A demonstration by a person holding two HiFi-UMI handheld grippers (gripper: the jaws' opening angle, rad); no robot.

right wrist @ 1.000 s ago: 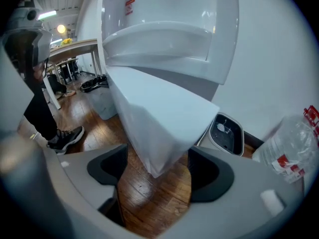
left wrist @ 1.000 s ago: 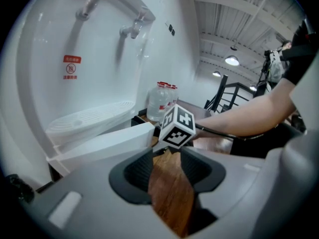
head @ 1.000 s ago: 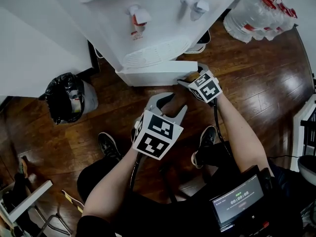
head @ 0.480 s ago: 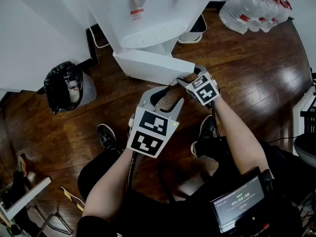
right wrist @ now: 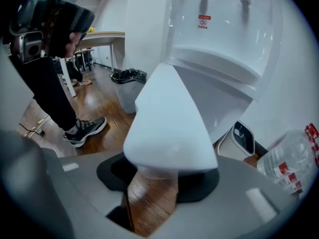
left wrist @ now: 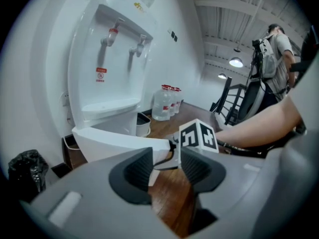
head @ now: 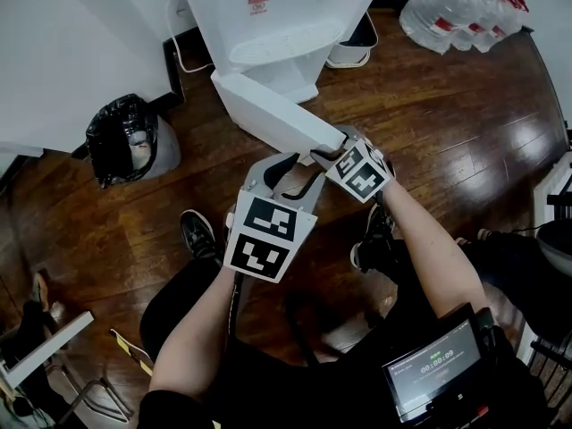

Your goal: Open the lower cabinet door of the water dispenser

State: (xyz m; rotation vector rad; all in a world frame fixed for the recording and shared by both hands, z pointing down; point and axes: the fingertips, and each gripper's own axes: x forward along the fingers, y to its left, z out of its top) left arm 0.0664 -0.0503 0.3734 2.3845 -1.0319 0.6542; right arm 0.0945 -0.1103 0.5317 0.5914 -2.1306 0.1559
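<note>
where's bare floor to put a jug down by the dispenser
Bare floor between the cabinet door and the water bottles, and between the trash bin and the left shoe. Crowded in front of the dispenser, where the door stands open.

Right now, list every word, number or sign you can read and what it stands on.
"00:00:09", as best it reads: screen worn by the person; smaller line below unreadable.
Red sticker on the water dispenser: a prohibition sign, its words too small.
Labels on the water bottles: blurred.
Marker cube: patterns only, no words.
</note>
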